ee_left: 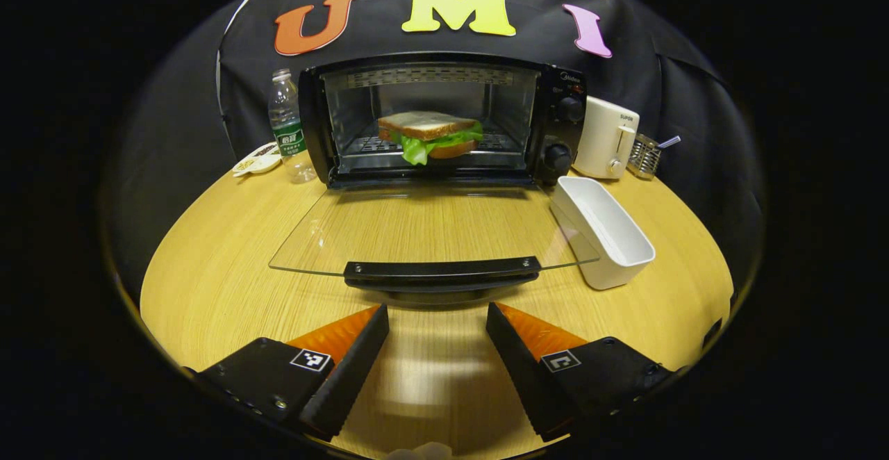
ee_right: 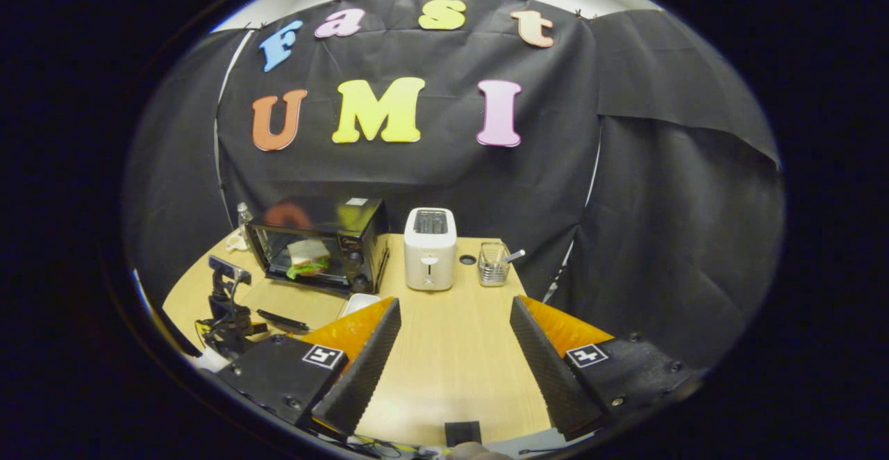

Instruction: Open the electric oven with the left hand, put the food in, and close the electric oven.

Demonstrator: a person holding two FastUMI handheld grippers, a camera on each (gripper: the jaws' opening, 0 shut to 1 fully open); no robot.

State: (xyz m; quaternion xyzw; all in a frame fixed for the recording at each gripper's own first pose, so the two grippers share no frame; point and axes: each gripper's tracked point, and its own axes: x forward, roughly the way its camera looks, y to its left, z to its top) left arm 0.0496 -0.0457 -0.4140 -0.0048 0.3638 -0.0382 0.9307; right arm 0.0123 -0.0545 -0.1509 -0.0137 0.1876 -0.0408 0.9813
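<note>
The black electric oven (ee_left: pixel 444 74) stands at the back of the round wooden table with its glass door (ee_left: pixel 389 234) folded flat down. A sandwich (ee_left: pixel 430 133) with lettuce rests on the rack inside. My left gripper (ee_left: pixel 437 321) is open just short of the door's black handle (ee_left: pixel 441 272), with nothing between its fingers. In the right gripper view the oven (ee_right: pixel 347 227) with the sandwich (ee_right: pixel 305 257) sits far off to the left. My right gripper (ee_right: pixel 455 321) hangs open and empty above the table, away from the oven. The left gripper (ee_right: pixel 233 317) appears in front of the door.
An empty white rectangular dish (ee_left: pixel 604 231) sits right of the door, close to its corner. Behind it are a white toaster (ee_left: pixel 605 137) and a wire basket (ee_left: pixel 646 154). A water bottle (ee_left: pixel 286 126) and a small packet (ee_left: pixel 257 161) stand left of the oven.
</note>
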